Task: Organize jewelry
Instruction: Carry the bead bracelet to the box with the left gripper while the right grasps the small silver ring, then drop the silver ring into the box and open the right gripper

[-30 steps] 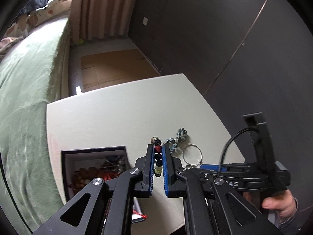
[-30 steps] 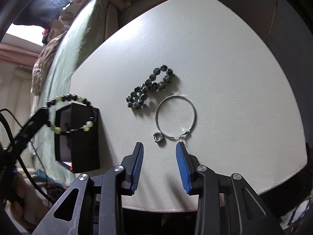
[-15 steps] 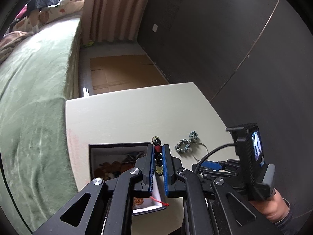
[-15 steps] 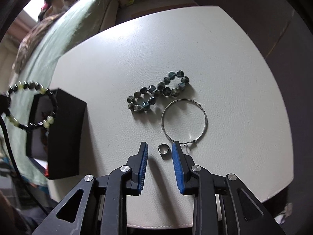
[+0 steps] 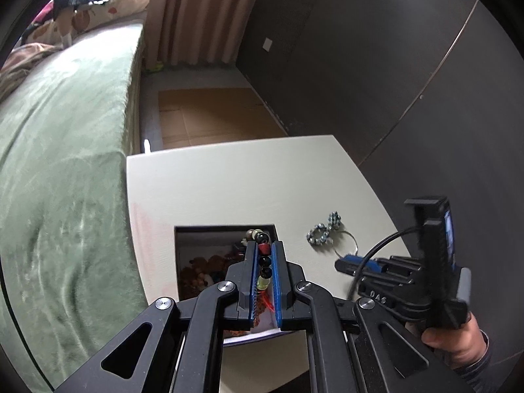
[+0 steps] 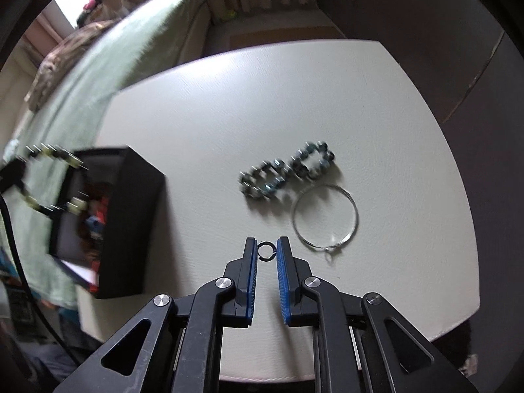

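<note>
Closing in since a second ago, the right gripper has narrowed its blue pads onto the small ring, which now sits pinched between the fingertips at 12 o'clock; whether it has left the tabletop cannot be told. Over the same second the left gripper has swung above the open black box, jaws clamped on a beaded bracelet whose long axis runs straight along the fingers. From the right tongs, the box lies at 9 o'clock, so the ring's likely trip is leftward. Just beyond the ring, at 1 o'clock, lies the wire hoop, its rim touching the twisted dark-bead bracelet. All rest on a pale, lightly textured table. Around it: a green-covered bed, pinkish curtains and dark wall panels.
</note>
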`<state>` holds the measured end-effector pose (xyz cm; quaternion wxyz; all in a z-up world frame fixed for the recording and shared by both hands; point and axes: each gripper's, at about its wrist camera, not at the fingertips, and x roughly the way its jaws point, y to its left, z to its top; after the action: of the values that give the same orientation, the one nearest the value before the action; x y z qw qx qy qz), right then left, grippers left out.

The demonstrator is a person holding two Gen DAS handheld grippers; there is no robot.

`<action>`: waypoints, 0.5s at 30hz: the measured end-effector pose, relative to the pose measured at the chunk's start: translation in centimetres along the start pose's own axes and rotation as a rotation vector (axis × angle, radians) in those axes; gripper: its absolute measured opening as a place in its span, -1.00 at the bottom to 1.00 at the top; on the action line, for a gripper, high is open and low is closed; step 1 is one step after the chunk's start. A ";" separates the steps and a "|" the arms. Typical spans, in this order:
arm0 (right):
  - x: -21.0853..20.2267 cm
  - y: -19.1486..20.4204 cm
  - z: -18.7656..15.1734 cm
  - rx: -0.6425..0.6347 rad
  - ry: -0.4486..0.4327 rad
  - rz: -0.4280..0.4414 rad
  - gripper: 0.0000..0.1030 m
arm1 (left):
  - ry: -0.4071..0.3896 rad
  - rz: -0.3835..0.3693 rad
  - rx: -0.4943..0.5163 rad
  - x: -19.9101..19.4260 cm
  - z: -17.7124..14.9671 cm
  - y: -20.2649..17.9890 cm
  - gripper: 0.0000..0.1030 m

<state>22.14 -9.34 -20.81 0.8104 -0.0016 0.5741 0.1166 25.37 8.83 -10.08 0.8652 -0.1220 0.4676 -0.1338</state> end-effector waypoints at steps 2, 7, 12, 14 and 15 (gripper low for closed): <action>-0.8 0.1 0.0 0.002 -0.016 0.030 -0.74 | 0.009 0.003 0.010 0.2 -0.1 0.0 -0.85; -1.9 0.3 -0.2 0.006 -0.032 0.067 -0.74 | 0.094 -0.003 -0.010 2.0 -0.3 0.6 -0.78; -1.5 1.7 0.5 0.004 -0.040 0.107 -0.74 | 0.107 0.002 -0.076 2.2 -0.3 2.2 -0.28; -1.8 2.2 0.6 0.002 -0.052 0.129 -0.74 | 0.078 0.012 -0.086 1.6 -0.1 2.4 0.07; -1.9 2.4 0.6 0.001 -0.058 0.140 -0.74 | 0.065 0.019 -0.090 1.3 0.0 2.6 0.14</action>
<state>21.68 -7.27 -18.52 0.8167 0.0424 0.5490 0.1726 26.38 10.83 -11.99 0.8444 -0.1519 0.5022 -0.1083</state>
